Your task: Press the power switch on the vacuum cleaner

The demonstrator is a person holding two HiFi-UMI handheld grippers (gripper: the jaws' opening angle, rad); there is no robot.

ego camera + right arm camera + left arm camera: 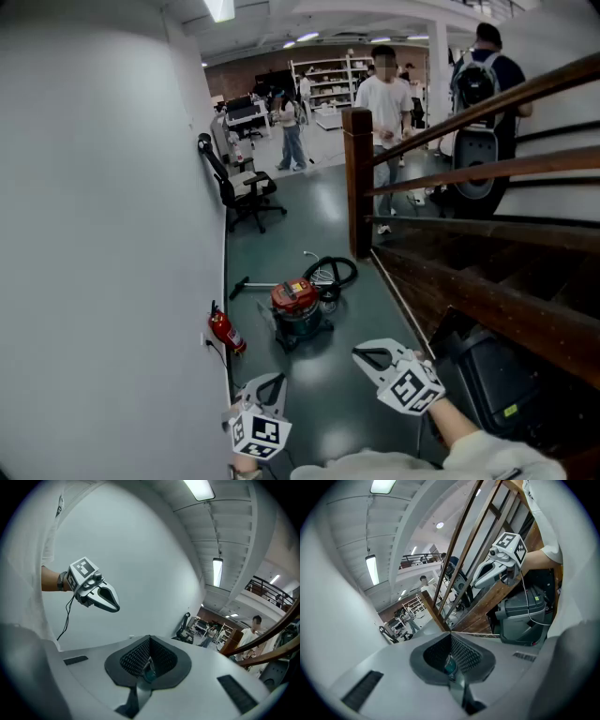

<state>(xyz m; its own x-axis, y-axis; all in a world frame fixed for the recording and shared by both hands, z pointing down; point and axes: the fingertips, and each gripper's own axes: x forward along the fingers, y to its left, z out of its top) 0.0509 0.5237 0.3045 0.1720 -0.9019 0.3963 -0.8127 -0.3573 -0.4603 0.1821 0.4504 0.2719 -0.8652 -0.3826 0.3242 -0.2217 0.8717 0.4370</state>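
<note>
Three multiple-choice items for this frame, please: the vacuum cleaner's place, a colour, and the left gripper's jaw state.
1. Where is the vacuum cleaner? A on the floor beside the staircase; B on the office chair; C on a stair step.
2. What colour is its lid? A yellow; B red; C white.
3. The jaws of the left gripper are: A wide apart; B clamped on the hose; C shut on nothing.
1 A: it stands on the floor by the stair post. 2 B: red lid over a teal body. 3 C: the pads meet, nothing between.
</note>
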